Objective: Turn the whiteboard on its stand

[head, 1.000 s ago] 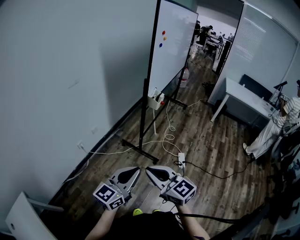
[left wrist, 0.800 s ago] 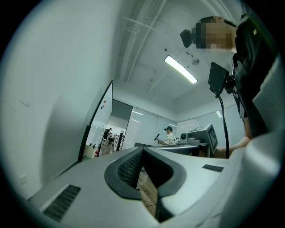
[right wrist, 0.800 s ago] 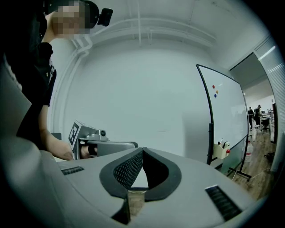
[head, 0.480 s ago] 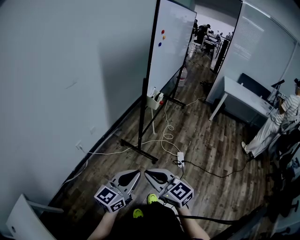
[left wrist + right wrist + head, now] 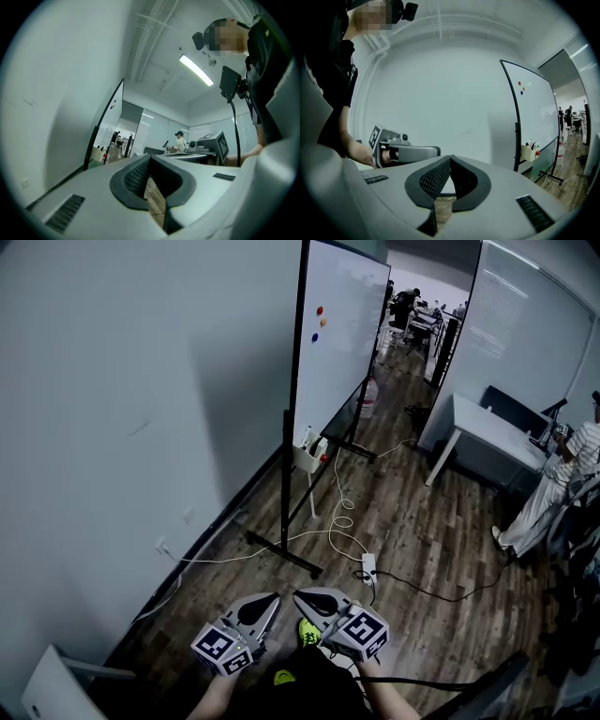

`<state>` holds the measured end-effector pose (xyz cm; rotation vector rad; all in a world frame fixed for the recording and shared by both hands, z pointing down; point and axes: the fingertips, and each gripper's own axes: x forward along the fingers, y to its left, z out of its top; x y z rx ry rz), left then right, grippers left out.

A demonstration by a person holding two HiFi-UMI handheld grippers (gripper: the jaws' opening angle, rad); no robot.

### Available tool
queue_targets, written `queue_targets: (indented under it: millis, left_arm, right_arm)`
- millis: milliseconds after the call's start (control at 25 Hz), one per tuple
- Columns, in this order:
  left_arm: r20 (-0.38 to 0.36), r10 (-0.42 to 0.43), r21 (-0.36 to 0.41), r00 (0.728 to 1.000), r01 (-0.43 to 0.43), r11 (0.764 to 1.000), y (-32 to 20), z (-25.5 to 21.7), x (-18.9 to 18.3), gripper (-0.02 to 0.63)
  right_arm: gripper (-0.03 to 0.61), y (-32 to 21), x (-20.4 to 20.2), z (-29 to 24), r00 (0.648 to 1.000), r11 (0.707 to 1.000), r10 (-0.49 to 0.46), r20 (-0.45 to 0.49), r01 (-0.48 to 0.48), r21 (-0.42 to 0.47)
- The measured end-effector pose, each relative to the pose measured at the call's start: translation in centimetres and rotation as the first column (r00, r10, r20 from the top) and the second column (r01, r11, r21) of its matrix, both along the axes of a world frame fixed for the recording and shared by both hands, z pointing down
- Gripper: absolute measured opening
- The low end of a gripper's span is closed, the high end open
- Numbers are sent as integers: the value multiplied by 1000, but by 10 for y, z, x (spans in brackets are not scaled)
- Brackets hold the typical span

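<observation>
The whiteboard (image 5: 342, 334) stands edge-on to me near the grey wall, in a black frame on a footed stand (image 5: 286, 554). Red, orange and blue magnets (image 5: 318, 322) stick to its face. It also shows as a thin slanted panel in the left gripper view, whiteboard (image 5: 110, 119), and at the right of the right gripper view, whiteboard (image 5: 534, 112). My left gripper (image 5: 272, 598) and right gripper (image 5: 299, 597) are held side by side close to my body, well short of the stand. Both are shut with nothing between the pads.
A white marker tray (image 5: 307, 454) hangs on the stand's post. White cables and a power strip (image 5: 369, 567) lie on the wood floor beside the stand's foot. A water bottle (image 5: 368, 397), a white desk (image 5: 487, 442) and a standing person (image 5: 553, 493) are further right.
Both grippers have sunk a little in the head view, still shut and side by side. The view has shifted slightly and a yellow-green shoe now shows under them.
</observation>
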<state>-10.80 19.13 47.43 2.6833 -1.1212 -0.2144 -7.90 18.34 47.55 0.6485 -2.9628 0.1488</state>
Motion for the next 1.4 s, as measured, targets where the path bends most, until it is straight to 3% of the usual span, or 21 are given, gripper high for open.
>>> queue_targets:
  millis: [440, 1160, 1400]
  left_arm:
    - [22, -2, -26, 1000, 2, 1000, -62, 8, 12, 18]
    - [28, -74, -55, 997, 75, 996, -184, 9, 38, 18]
    - [53, -101, -42, 993, 104, 994, -224, 9, 44, 18]
  right_arm:
    - [17, -65, 2, 8, 1000, 999, -28, 8, 28, -25]
    - [17, -191, 33, 5, 995, 994, -86, 55, 89, -68]
    - [18, -233, 40, -1, 992, 994, -100, 81, 103, -28]
